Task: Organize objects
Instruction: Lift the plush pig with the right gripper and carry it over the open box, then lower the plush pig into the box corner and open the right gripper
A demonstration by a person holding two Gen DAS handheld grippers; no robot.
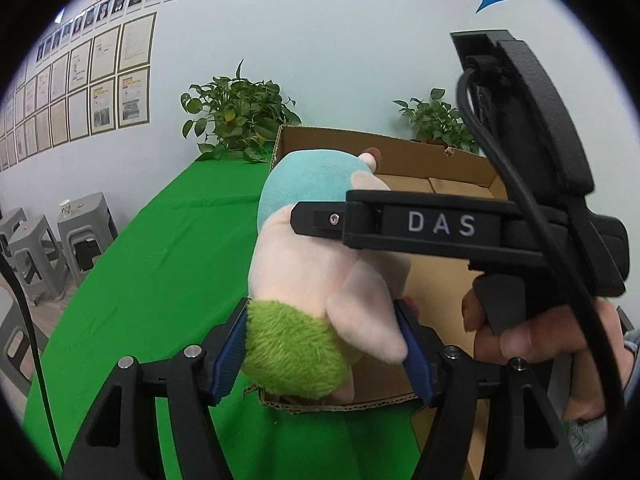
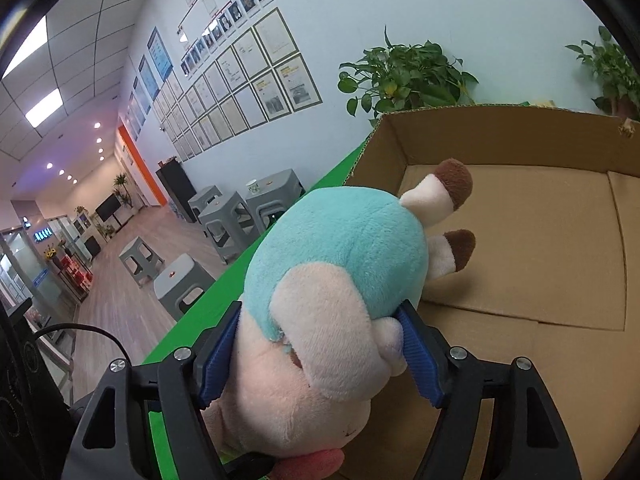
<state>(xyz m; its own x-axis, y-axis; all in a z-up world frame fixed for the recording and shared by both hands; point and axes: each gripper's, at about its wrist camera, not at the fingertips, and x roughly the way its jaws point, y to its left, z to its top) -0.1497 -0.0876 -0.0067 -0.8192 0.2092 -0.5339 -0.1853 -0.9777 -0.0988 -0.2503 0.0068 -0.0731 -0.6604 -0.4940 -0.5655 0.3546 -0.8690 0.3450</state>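
Observation:
A plush toy [image 1: 320,280] with a pale pink body, teal back, green fuzzy end and brown-tipped feet hangs over the left edge of an open cardboard box [image 1: 460,168]. My left gripper [image 1: 324,344] is shut on its green end. My right gripper [image 2: 320,352] is shut on its pink and teal middle [image 2: 332,280]; its finger also crosses the toy in the left wrist view [image 1: 320,220]. The box floor [image 2: 540,260] under the toy's feet is bare.
The box stands on a green-covered table [image 1: 160,280]. Potted plants [image 1: 236,116] stand behind the box against the wall. Grey plastic stools [image 2: 240,216] stand on the floor left of the table; one carries a paper cup [image 1: 65,208].

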